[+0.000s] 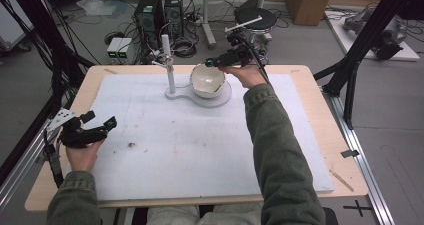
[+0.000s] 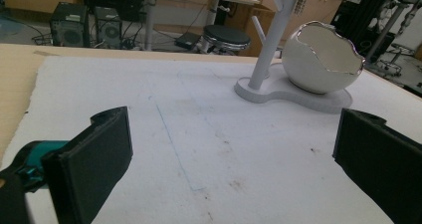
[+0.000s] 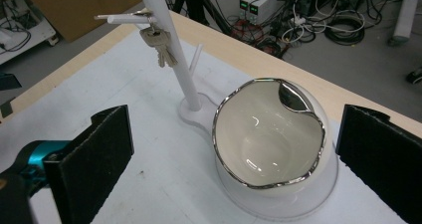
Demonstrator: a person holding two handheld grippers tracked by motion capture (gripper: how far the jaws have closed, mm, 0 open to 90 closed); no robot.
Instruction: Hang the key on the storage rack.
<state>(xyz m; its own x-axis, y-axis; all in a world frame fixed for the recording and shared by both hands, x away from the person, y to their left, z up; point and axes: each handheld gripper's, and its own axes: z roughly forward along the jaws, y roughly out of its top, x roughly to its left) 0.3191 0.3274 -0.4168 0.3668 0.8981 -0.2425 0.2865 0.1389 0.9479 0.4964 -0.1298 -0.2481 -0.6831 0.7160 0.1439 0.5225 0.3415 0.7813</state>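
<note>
Right gripper (image 1: 216,61) poised above the bowl (image 1: 206,79), left gripper (image 1: 102,121) low over the mat (image 1: 200,145), both jaws spread, empty

Both forearms wear olive-green sleeves with buttoned cuffs. The left gripper (image 1: 100,121) is black, carries a grey three-cornered plate and trails a black cable. The right gripper (image 1: 207,62) is black with teal fittings behind flat, black, foam-faced jaws; a black cable trails from it.
</note>
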